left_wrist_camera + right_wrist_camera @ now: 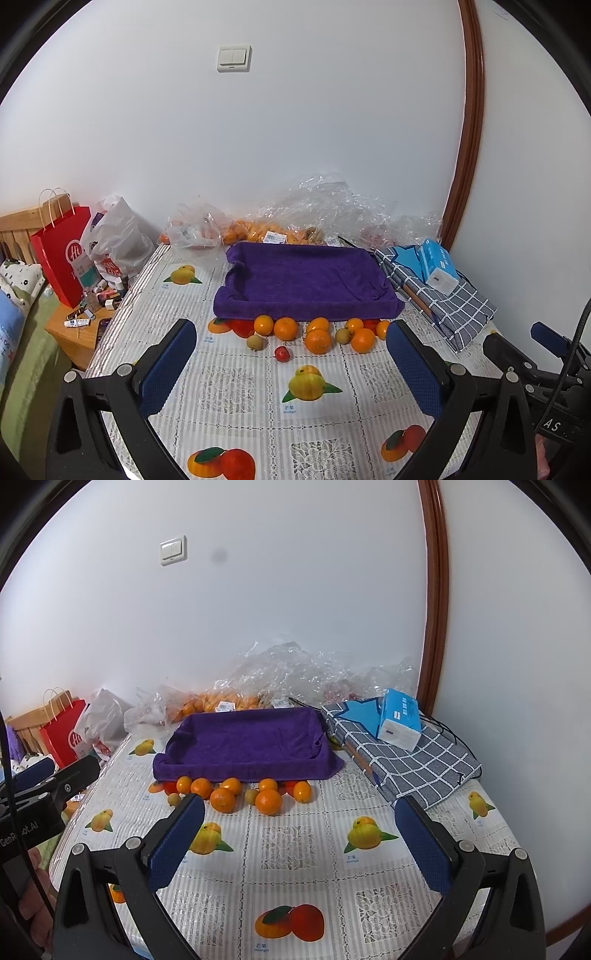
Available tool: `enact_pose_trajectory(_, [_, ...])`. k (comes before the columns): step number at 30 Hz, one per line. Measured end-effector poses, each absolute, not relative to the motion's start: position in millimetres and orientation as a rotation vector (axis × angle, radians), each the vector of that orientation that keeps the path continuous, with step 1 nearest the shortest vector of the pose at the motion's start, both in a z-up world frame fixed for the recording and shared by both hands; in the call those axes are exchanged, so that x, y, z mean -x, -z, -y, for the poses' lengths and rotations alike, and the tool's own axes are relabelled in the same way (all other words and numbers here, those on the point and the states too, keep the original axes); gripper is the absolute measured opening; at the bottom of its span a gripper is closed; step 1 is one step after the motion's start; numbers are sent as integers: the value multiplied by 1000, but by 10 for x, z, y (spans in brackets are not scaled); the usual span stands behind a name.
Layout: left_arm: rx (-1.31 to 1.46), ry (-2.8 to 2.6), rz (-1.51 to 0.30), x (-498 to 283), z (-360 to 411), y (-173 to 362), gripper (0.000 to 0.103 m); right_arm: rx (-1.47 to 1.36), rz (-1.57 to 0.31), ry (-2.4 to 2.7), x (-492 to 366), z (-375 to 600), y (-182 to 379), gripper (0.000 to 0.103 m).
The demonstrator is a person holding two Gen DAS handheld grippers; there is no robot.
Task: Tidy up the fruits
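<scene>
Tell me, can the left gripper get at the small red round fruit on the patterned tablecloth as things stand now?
Probably yes. The left gripper has its jaws open, and the small red round fruit lies alone ahead of them on the patterned tablecloth, apart from the row of oranges.

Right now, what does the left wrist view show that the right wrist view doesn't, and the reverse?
Only the left wrist view shows the small red fruit lying alone in front of the row, and the cluttered wooden bedside stand.

Only the right wrist view shows a hand holding the left gripper's handle.

Both show the purple towel-lined tray with nothing in it, oranges lined along its front edge, the blue tissue pack, and both grippers open, holding nothing.
</scene>
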State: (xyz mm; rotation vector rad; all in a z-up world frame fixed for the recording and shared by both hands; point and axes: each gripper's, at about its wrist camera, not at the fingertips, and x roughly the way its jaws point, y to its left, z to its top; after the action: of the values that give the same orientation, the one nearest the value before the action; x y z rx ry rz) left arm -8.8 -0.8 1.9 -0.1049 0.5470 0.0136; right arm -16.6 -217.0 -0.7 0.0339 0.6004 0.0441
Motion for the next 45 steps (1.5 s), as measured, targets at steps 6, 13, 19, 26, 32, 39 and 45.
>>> enact_pose_trajectory(6, [115,-13,-546,80,-25,-42,103,-18,-595,-45,181,2144,-22,101])
enact_pose_trajectory(13, [110,-9,-544,98,-35,-36,103,-20,-591,-48,165,2124,-45,101])
enact_pose_trajectory(19, [109,0,-556,1,-21,4,103,-39,-576,-85,96,2142,-16,101])
enact_pose_trajectory(26, [125,12,-591,-194,-59,122,103,-61,-604,-92,-106,2208,140,101])
enact_pose_trajectory(32, [112,27,-609,-354,-92,222,103,-57,-595,-83,-299,2217,257,101])
enact_pose_trajectory(39, [98,7,-603,-551,-218,317,103,-16,-606,-77,-552,2174,401,101])
enact_pose_trajectory(45, [122,-16,-639,-749,-364,519,101,-5,-657,-95,-783,2100,640,98])
